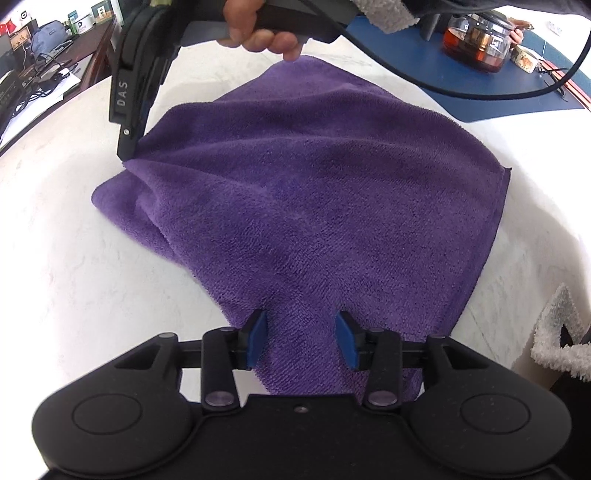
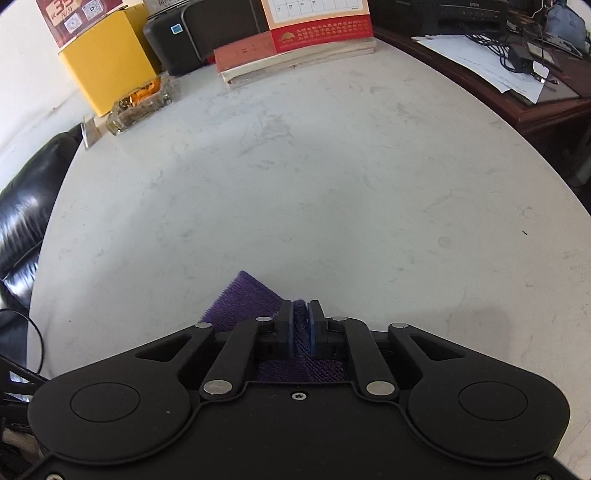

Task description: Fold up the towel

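A purple towel [image 1: 314, 184] lies folded over itself on the white table [image 1: 55, 258]. My left gripper [image 1: 303, 339] hangs over the towel's near end; its blue pads stand well apart, with cloth lying between them untouched. A hand [image 1: 258, 33] holds my right gripper [image 1: 125, 157] at the towel's far left corner, where the cloth rises to the fingertip. In the right wrist view the right gripper [image 2: 303, 325] has a narrow gap between its pads. A strip of towel [image 2: 243, 299] sits loosely in that gap, with the corner sticking out to the left.
A glass teapot [image 1: 476, 40] stands on a blue mat [image 1: 480, 103] at the far right, with a black cable [image 1: 461, 92] looping over it. Beyond the right gripper are a yellow box [image 2: 107, 59], a glass ashtray [image 2: 140, 103], books with a calendar [image 2: 295, 48] and a dark desk [image 2: 535, 88].
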The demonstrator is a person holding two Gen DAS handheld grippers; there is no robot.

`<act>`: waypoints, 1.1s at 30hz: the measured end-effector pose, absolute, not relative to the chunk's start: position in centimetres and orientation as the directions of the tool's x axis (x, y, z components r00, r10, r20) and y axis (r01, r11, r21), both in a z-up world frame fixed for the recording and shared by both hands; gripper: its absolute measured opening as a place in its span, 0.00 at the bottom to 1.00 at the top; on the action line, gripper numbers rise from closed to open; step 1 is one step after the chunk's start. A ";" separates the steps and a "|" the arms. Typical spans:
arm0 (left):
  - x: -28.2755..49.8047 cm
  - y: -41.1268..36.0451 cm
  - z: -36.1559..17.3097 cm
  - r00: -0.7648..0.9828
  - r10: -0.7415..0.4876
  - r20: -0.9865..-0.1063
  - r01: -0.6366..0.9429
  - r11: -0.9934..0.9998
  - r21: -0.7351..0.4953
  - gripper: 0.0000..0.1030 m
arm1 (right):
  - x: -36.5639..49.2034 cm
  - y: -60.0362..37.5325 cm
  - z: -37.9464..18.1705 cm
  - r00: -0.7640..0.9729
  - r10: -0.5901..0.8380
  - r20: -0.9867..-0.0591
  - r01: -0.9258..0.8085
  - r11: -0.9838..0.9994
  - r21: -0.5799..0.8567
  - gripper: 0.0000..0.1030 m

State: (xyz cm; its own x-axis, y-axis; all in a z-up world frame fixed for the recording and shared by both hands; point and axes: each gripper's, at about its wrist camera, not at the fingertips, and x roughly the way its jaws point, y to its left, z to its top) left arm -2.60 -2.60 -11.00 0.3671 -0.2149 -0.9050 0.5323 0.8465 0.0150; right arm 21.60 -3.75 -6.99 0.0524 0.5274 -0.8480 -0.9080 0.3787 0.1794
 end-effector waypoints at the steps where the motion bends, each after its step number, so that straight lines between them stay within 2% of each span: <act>1: -2.6 -2.6 -11.0 0.366 -0.214 -0.906 0.533 0.846 0.015 0.39 | 21.5 -3.7 -7.0 0.074 0.517 -0.853 -0.911 0.382 0.153 0.27; 2: -2.6 -2.6 -11.0 0.364 -0.212 -0.907 0.533 0.846 0.016 0.39 | 21.3 -3.8 -6.9 0.094 0.509 -0.856 -0.914 0.384 0.128 0.33; 5: -2.6 -2.5 -11.0 0.357 -0.207 -0.911 0.536 0.844 0.018 0.40 | 21.2 -4.9 -5.3 0.170 0.516 -0.840 -0.905 0.419 0.074 0.38; 13: -3.2 -2.1 -9.8 0.362 -0.202 -0.910 0.545 0.838 0.031 0.40 | 20.2 -15.7 3.6 0.396 0.579 -0.713 -0.774 0.628 0.081 0.54; 17: -3.0 -0.3 -7.2 0.410 -0.204 -0.889 0.494 0.869 0.028 0.40 | 16.9 -21.3 4.9 0.450 0.542 -0.710 -0.713 0.697 0.081 0.56; 22: 0.8 2.4 -4.9 0.520 -0.118 -0.846 0.359 0.929 0.091 0.40 | 15.2 -24.6 1.6 0.483 0.447 -0.753 -0.637 0.769 0.047 0.56; 27: 7.4 3.2 -6.2 0.576 -0.015 -0.818 0.300 0.934 0.194 0.40 | 16.6 -24.4 -1.9 0.490 0.383 -0.783 -0.618 0.786 -0.002 0.53; 31: 10.0 3.6 -7.1 0.553 -0.075 -0.830 0.309 0.943 0.120 0.40 | 18.0 -23.3 -3.6 0.460 0.382 -0.801 -0.653 0.757 -0.014 0.49; 33: 10.8 3.4 -7.6 0.543 -0.060 -0.838 0.313 0.940 0.136 0.40 | 18.5 -22.6 -4.3 0.438 0.388 -0.811 -0.680 0.733 -0.016 0.48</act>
State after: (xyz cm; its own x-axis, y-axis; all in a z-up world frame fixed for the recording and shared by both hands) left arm 10.79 3.44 -7.62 0.5427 -0.0598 -0.8378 0.3134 0.9398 0.1359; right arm 18.53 -22.60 -4.30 0.4376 0.3878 -0.8112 -0.6800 0.7330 -0.0164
